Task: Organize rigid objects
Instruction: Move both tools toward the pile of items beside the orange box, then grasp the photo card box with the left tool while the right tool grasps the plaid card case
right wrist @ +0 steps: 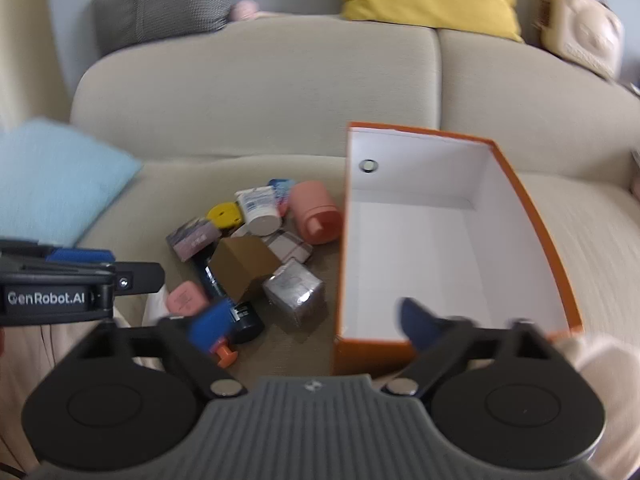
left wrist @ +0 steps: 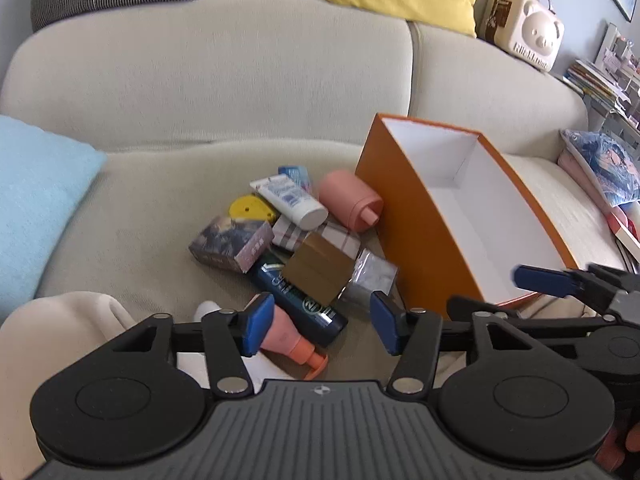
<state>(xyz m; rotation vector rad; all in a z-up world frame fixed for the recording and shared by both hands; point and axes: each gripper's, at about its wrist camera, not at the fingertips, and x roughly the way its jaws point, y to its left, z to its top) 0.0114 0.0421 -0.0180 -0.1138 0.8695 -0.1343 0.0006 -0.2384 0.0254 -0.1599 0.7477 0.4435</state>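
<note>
while both claws (left wrist: 320, 330) (right wrist: 310, 324) gape empty — one orange box (left wrist: 420, 240), ten-odd items (left wrist: 296, 248) beside.

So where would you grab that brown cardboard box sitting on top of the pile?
Probably across the brown cardboard box by its two flat opposite side faces, coming down from above. It lies uppermost, tilted on the dark blue tube and the plaid packet, so its top is free while neighbours crowd its lower edges. The left tool, jaws open, is nearest.
</note>
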